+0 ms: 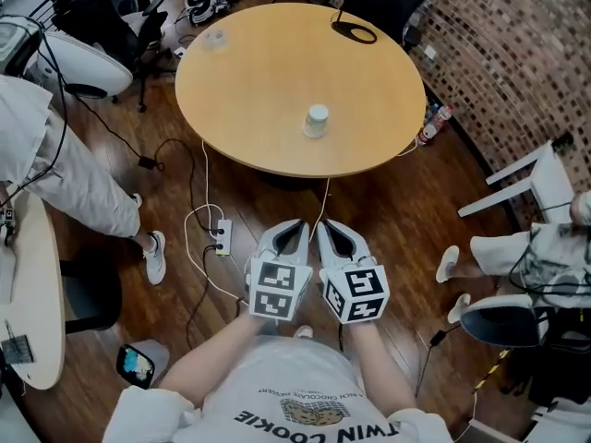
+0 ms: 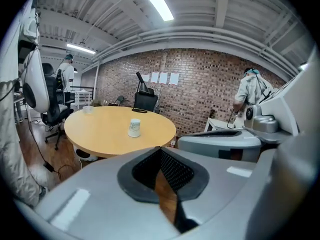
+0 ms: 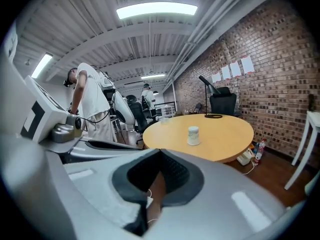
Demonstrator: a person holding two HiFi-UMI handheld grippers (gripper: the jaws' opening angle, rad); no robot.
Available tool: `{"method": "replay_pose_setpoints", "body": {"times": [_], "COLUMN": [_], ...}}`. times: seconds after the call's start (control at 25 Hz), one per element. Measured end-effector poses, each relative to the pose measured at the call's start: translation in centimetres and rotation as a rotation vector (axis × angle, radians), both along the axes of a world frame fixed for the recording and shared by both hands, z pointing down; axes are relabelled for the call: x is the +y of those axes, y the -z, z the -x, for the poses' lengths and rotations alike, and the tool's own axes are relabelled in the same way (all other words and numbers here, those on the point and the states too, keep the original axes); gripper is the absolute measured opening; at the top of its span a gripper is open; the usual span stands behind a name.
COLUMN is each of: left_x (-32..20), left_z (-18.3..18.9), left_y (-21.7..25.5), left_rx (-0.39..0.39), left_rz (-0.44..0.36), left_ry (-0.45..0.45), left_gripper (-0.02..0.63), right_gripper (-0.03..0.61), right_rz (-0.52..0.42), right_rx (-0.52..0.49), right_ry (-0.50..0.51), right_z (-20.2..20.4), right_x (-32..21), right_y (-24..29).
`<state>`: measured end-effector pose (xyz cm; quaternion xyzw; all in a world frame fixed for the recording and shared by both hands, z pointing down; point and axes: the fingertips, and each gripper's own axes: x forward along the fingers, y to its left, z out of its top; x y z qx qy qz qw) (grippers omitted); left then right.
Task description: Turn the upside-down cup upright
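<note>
A white paper cup [image 1: 316, 121] stands upside down near the front edge of the round wooden table [image 1: 259, 72]. It also shows ahead in the left gripper view as the cup [image 2: 134, 127] and in the right gripper view as the cup [image 3: 193, 135]. My left gripper [image 1: 295, 232] and right gripper [image 1: 334, 233] hang side by side over the floor, short of the table and well apart from the cup. Both are shut with nothing between the jaws. In their own views the left gripper [image 2: 160, 150] and right gripper [image 3: 160, 152] point toward the table.
A small clear container [image 1: 214, 38] and a black ring-shaped base [image 1: 355, 31] sit at the table's far side. A power strip with cables [image 1: 219, 238] lies on the floor by the table. A person [image 1: 65, 169] stands at left; a white chair [image 1: 531, 183] and bottles [image 1: 434, 125] are at right.
</note>
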<state>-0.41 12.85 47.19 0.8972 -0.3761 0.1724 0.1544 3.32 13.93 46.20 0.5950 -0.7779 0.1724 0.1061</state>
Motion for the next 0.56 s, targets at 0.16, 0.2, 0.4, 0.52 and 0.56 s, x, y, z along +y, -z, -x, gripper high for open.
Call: {"method": "replay_pose_setpoints", "body": {"times": [0.16, 0.2, 0.4, 0.52, 0.56], "left_x": [3.5, 4.3, 7.4, 9.5, 10.2], "left_z": [-1.3, -1.6, -2.9, -3.3, -3.4], "left_y": [-0.1, -0.1, -0.1, 0.1, 0.2], "left_rx": [-0.019, -0.023, -0.037, -0.039, -0.039], "left_rz": [0.002, 0.004, -0.001, -0.002, -0.002], "left_ry": [0.006, 0.007, 0.010, 0.015, 0.016], "left_gripper": [0.003, 0.003, 0.003, 0.003, 0.003], "right_gripper": [0.003, 0.003, 0.003, 0.003, 0.003], "right_rz": [0.010, 0.012, 0.006, 0.007, 0.007], "right_rx": [-0.018, -0.020, -0.040, -0.044, -0.043], "right_ry": [0.018, 0.022, 0.026, 0.029, 0.031], "right_z": [-0.9, -1.1, -2.5, -2.9, -3.0], "right_x": [3.2, 4.0, 7.0, 9.2, 9.9], "right_y": [-0.1, -0.1, 0.0, 0.0, 0.0]}}
